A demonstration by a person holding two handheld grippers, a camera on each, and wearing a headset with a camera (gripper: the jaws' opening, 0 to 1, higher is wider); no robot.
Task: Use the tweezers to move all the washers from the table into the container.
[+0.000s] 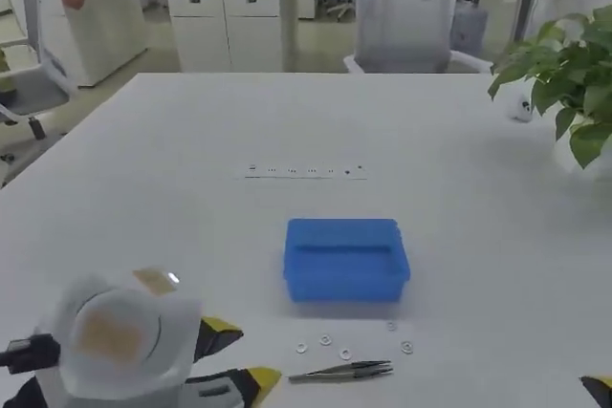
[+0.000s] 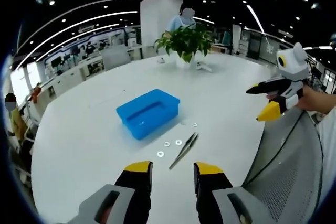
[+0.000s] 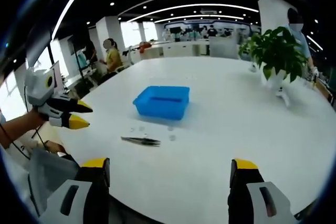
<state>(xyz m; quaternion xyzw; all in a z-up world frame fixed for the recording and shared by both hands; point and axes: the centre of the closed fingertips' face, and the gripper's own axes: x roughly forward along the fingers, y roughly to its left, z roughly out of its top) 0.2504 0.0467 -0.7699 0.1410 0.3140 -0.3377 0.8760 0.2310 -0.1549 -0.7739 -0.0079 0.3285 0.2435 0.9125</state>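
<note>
A blue rectangular container [image 1: 346, 260] [image 2: 148, 112] [image 3: 161, 101] stands on the white table. Just in front of it lie several small washers [image 1: 325, 339] [image 2: 167, 144] [image 3: 172, 137] and, nearer me, metal tweezers [image 1: 341, 371] [image 2: 184, 149] [image 3: 140, 140]. My left gripper [image 1: 244, 355] [image 2: 172, 174] [image 3: 79, 115] hovers left of the tweezers, open and holding nothing. My right gripper [image 3: 169, 169] [image 2: 265, 100] is held off to the right with its jaws wide open and nothing in them; one yellow fingertip [image 1: 598, 389] shows at the lower right corner.
A potted plant [image 1: 574, 83] [image 3: 275, 51] stands at the table's far right. A flush power strip [image 1: 304, 171] lies behind the container, and a grey chair [image 1: 406, 21] sits past the far edge. People stand in the background.
</note>
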